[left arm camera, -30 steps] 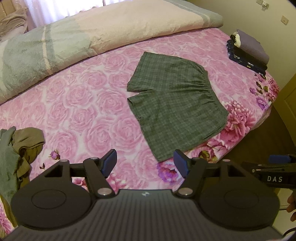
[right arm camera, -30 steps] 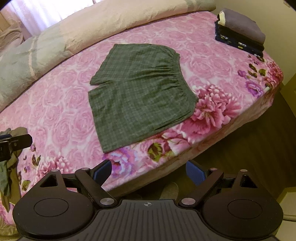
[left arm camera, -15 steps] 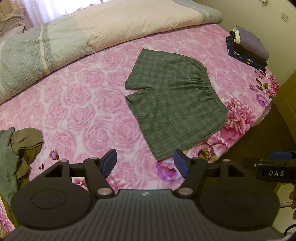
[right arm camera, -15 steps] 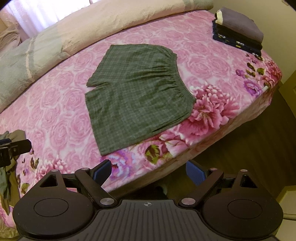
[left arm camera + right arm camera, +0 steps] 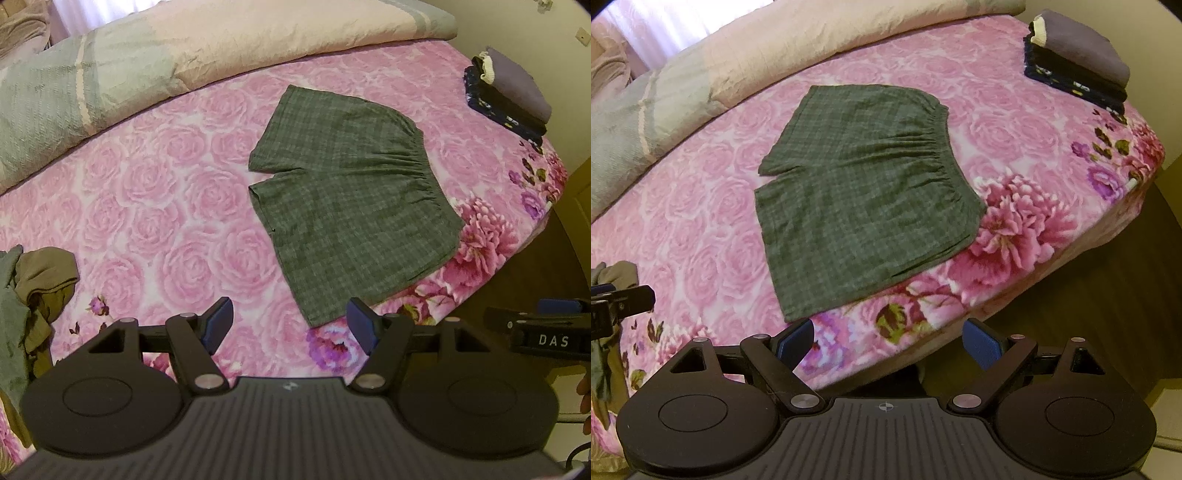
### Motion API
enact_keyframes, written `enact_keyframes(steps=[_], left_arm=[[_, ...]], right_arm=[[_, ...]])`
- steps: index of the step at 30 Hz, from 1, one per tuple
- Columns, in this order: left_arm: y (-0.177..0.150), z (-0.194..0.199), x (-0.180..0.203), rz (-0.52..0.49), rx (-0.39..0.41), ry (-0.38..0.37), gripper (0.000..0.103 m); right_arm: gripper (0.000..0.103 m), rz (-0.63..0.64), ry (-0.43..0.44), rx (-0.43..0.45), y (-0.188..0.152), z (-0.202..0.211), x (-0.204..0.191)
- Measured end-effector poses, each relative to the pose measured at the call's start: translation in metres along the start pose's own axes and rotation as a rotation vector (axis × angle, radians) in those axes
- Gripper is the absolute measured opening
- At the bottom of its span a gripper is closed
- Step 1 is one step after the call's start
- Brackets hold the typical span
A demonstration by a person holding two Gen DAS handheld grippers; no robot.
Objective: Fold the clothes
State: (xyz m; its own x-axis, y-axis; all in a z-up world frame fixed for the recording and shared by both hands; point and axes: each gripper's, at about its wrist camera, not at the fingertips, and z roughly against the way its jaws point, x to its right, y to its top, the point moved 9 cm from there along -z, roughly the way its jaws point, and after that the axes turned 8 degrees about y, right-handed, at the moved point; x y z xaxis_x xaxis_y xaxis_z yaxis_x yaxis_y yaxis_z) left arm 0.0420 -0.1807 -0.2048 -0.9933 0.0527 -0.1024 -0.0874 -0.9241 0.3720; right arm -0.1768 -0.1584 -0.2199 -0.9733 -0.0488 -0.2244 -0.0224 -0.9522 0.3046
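Note:
A pair of green plaid shorts (image 5: 351,199) lies flat on the pink rose bedsheet (image 5: 155,206), waistband toward the right, legs toward the left. It also shows in the right wrist view (image 5: 864,192). My left gripper (image 5: 291,326) is open and empty, just short of the shorts' near leg hem. My right gripper (image 5: 888,341) is open and empty, over the bed's front edge below the shorts. The right gripper shows at the right edge of the left wrist view (image 5: 546,332).
A stack of folded dark clothes (image 5: 1078,70) sits at the far right of the bed. A heap of unfolded olive and grey clothes (image 5: 33,288) lies at the left. A rolled duvet (image 5: 184,51) runs along the back. Brown floor (image 5: 1108,295) lies right of the bed.
Both grippers have drifted slightly, so the shorts sit a little further left in each view. The jaws stay open and the shorts have not moved.

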Motion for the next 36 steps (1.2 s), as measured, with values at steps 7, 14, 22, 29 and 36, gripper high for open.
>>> enact_keyframes(steps=[7, 14, 22, 29, 36], left_arm=[[0.025, -0.027, 0.015, 0.015, -0.054, 0.000, 0.065], [0.055, -0.070, 0.030, 0.027, -0.096, -0.028, 0.065], [0.085, -0.141, 0.050, -0.010, -0.161, -0.034, 0.065], [0.123, -0.212, 0.065, -0.059, -0.135, -0.085, 0.064], [0.183, -0.280, 0.069, -0.209, -0.069, -0.156, 0.064]], right_arm=[[0.090, -0.004, 0.015, -0.038, 0.032, -0.019, 0.020], [0.090, 0.005, 0.033, -0.099, 0.068, -0.054, 0.040], [0.090, 0.012, 0.045, -0.165, 0.116, -0.124, 0.066], [0.090, -0.022, 0.056, -0.193, 0.157, -0.194, 0.099], [0.090, -0.029, 0.092, -0.133, 0.216, -0.243, 0.129]])
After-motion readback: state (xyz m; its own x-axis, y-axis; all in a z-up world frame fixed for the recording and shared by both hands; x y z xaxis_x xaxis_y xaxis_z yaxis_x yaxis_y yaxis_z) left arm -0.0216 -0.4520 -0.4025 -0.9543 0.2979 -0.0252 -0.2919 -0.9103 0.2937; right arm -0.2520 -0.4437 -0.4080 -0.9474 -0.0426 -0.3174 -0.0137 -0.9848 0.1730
